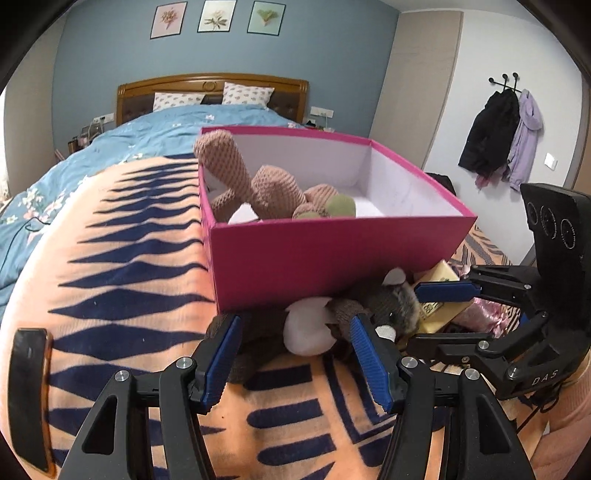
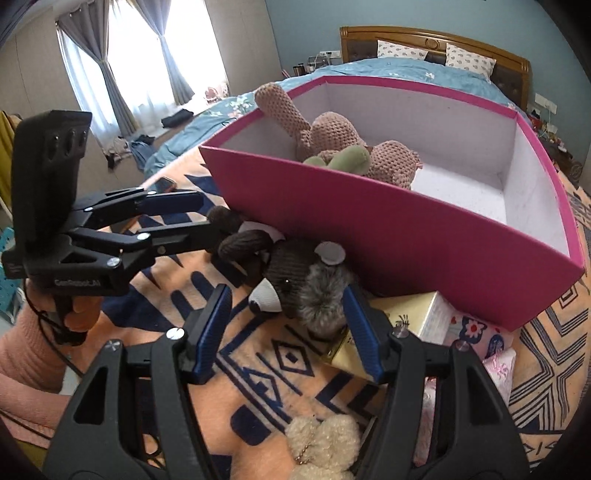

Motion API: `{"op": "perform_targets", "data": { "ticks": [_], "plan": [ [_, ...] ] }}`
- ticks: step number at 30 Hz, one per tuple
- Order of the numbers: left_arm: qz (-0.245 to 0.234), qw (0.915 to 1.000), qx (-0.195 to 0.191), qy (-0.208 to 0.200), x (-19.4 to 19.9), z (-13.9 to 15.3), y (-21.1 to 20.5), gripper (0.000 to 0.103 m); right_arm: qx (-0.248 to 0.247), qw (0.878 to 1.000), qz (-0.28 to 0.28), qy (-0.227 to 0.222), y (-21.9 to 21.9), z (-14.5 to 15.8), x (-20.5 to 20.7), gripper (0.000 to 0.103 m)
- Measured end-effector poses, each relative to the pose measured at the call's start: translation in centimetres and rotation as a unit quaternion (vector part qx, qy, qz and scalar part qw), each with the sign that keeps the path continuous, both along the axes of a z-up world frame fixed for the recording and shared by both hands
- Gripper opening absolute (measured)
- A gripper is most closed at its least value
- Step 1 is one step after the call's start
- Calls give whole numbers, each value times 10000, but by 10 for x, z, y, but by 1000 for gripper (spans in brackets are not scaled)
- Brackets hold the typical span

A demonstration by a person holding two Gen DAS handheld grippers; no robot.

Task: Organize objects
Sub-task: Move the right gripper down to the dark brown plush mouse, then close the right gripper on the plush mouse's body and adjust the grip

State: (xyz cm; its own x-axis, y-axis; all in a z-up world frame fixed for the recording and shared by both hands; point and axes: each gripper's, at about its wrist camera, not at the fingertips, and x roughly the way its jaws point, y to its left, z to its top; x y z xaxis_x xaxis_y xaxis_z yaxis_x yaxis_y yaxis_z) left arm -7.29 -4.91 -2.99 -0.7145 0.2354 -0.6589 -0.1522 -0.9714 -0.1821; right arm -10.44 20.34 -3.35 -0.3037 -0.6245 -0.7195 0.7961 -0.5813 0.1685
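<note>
Dark bear [image 2: 288, 266] lies lengthwise along the pink box [image 2: 424, 236]; my right claw [image 2: 288, 325] straddles its head, left claw [image 1: 295, 354] its legs, both apart.

Three framed flower prints [image 1: 218, 18] hang at twelve o'clock above the wooden headboard [image 1: 212, 83]. Two patterned pillows [image 1: 247, 93] lean against it. At three o'clock, coats [image 1: 498, 136] hang from a wall rack; curtains [image 2: 110, 62] cover the window.

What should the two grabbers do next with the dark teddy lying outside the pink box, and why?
Probably ease both forward and close on the dark teddy. It lies on the blanket against the pink box, where a tan toy already sits. The left gripper and right gripper are open around it, not yet pressing it.
</note>
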Motion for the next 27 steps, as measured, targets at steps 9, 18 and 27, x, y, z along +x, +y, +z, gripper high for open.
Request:
{"op": "perform_targets", "data": {
  "ticks": [9,18,27],
  "plan": [
    [-34,9999,68,-119,-2,-9,2,63,674,9965,-59,499,-17,-17,9,66],
    [-45,9996,106,-245,-5,-15,-1,63,818,9944,-68,664,-28,-27,7,67],
    [-246,9989,-3,-403,-5,-21,5,63,222,9997,3,50,-17,-14,-9,55]
  ]
}}
